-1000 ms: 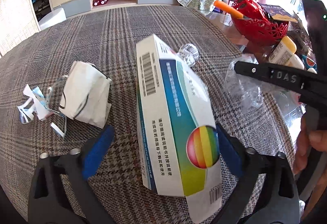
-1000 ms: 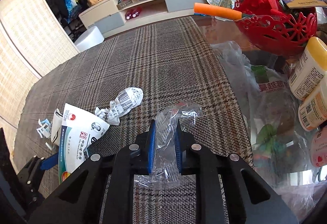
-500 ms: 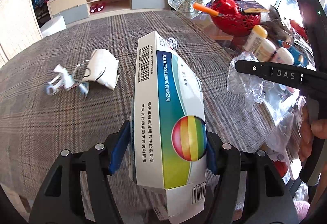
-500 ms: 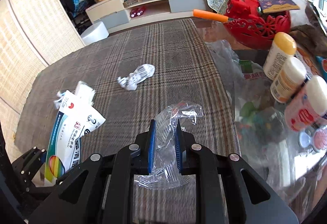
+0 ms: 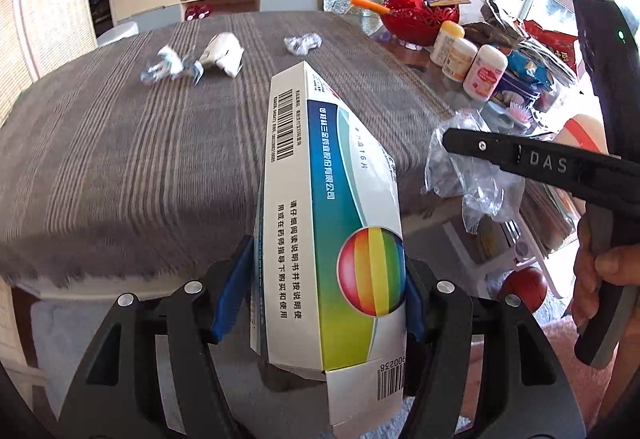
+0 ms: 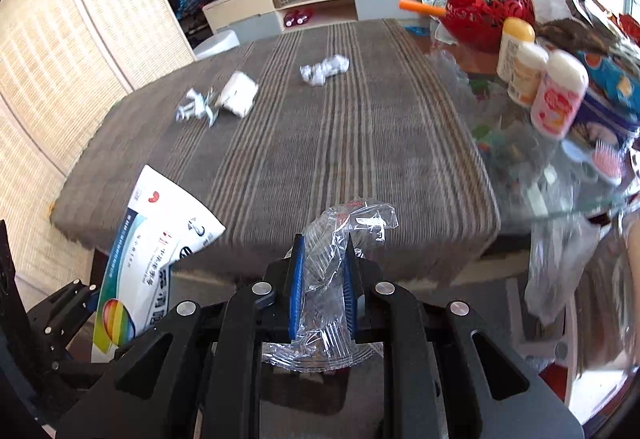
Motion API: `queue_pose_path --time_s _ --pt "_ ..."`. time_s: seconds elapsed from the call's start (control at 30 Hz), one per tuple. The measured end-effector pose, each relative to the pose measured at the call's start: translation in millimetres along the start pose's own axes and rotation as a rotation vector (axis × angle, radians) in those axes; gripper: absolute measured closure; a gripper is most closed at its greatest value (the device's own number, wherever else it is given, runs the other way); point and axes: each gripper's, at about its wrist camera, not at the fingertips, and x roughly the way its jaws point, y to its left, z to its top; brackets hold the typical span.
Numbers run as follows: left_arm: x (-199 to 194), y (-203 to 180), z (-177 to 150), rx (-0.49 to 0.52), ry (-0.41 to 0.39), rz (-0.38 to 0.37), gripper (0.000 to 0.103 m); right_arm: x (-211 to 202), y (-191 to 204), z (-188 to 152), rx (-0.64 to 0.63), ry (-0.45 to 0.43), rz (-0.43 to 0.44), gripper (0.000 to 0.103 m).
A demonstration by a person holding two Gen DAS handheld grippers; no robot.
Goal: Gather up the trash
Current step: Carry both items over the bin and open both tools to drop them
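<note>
Cardboard medicine box [image 5: 336, 239], white with a rainbow ball, sits clamped between the blue pads of my left gripper [image 5: 320, 299], held off the near edge of the table [image 5: 132, 159]. My right gripper [image 6: 322, 291] pinches a crumpled clear plastic wrapper [image 6: 332, 271], also just off the near edge. On the grey plaid cloth, toward the far edge: torn paper scraps [image 5: 164, 63], a folded white packet [image 5: 224, 55] touching them, and a crumpled wrapper ball [image 5: 302, 43] apart. A red basket [image 5: 416, 15] stands at the far right corner.
</note>
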Motion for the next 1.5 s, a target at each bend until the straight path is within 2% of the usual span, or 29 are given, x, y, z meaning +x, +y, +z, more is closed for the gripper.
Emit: queue_pose_path --time_s 0.27,0.4,0.5,0.77,0.97,1.27,1.33,1.5 --pt "20.4 6.3 -63.3 -0.043 0.057 0.002 0.042 24.9 7.1 -67.3 -0.030 0.071 -0.009 0.084" --pt "42.8 13.1 -83.7 -0.074 0.113 -0.004 0.042 39.8 3.6 -80.7 -0.006 0.095 0.012 0.084" --pt "60.3 17.5 -91.9 -0.090 0.144 -0.004 0.041 51.6 2.6 -90.1 0.003 0.101 0.027 0.084" --pt "101.9 19.9 -94.5 -0.087 0.205 0.026 0.041 92.4 -3.5 -101.3 0.031 0.206 0.056 0.083" --pt "119.3 21.9 -99.0 -0.090 0.246 0.029 0.041 110.0 3.1 -104.1 0.023 0.246 0.080 0.082" --pt "129.7 26.4 -98.5 -0.107 0.273 0.028 0.039 129.5 10.5 -100.5 0.057 0.276 0.079 0.069" --pt "129.2 28.6 -97.9 -0.115 0.273 0.030 0.036 129.3 12.4 -98.8 0.056 0.270 0.060 0.055" --pt "119.4 34.1 -95.6 -0.129 0.251 0.033 0.025 125.9 10.8 -94.7 0.076 0.250 0.061 0.040"
